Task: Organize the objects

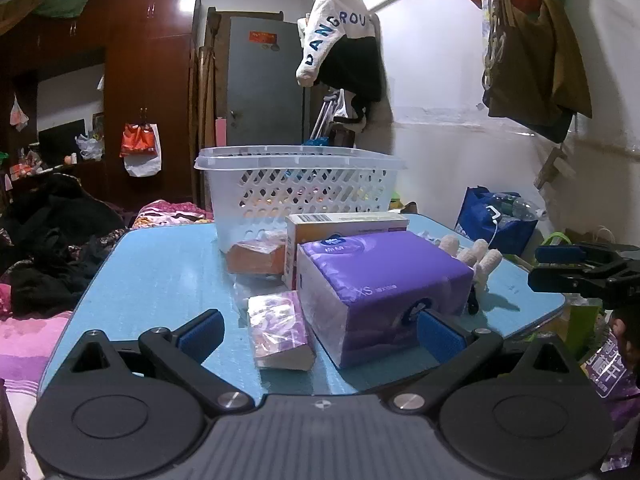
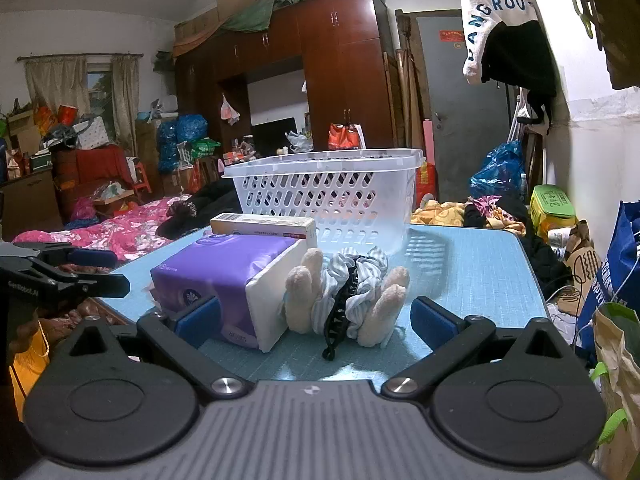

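On the blue table (image 1: 160, 280) a white perforated basket (image 1: 300, 184) stands at the far edge. In front of it lie a long cardboard box (image 1: 344, 224), an orange packet (image 1: 256, 258), a large purple tissue pack (image 1: 380, 280) and a small pink-purple tissue packet (image 1: 280, 332). My left gripper (image 1: 320, 332) is open, and the small packet and the corner of the large pack lie loosely between its pads. My right gripper (image 2: 316, 320) is open around cream gloves (image 2: 304, 292), a striped scrunchie (image 2: 360, 276) and a black claw clip (image 2: 344, 320), touching none.
A bed with pink bedding (image 2: 120, 232) and dark clothes lies left of the table. Bags (image 2: 608, 272) crowd the floor on the right by the white wall. A wardrobe (image 2: 340, 72) and a grey door (image 1: 264, 80) stand behind the basket.
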